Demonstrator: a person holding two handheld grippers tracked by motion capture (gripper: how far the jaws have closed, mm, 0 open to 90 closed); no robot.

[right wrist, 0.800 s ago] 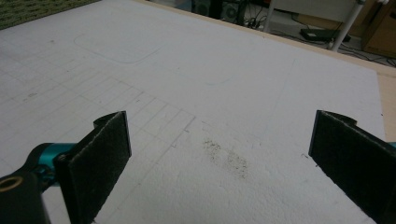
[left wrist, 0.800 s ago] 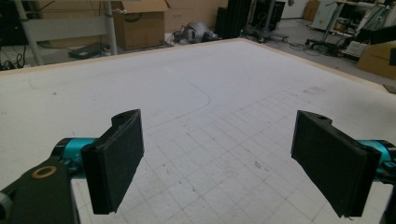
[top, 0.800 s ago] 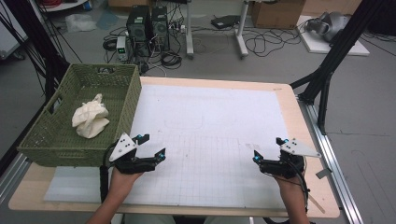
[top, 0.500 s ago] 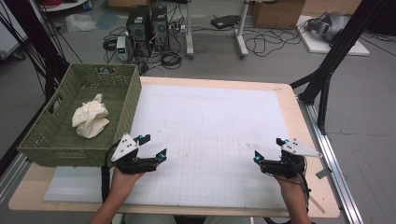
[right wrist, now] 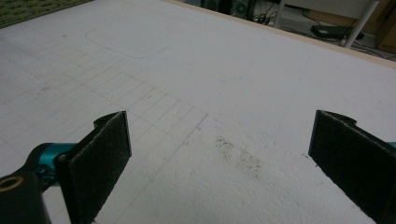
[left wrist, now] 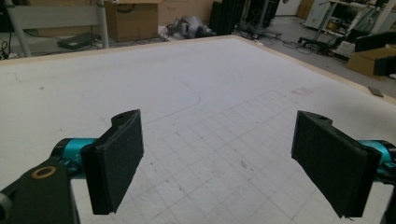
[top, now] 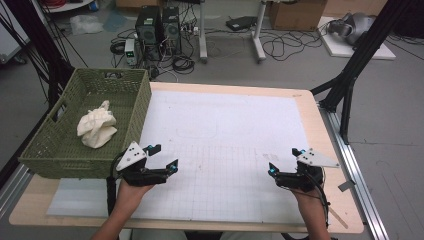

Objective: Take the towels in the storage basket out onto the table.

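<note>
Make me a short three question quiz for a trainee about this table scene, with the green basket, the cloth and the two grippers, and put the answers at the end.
1. True or false: the crumpled cream cloth lies inside the green woven plastic basket.
2. Which gripper is nearer the basket: A the left gripper, B the right gripper?
3. How do the jaws of both grippers stand, and what is between them?

Key
1. True.
2. A; it hovers just beside the basket's near right corner, over the white gridded mat.
3. Both stand open, with nothing between the black pads; the gripper views show bare mat beyond them.
</note>
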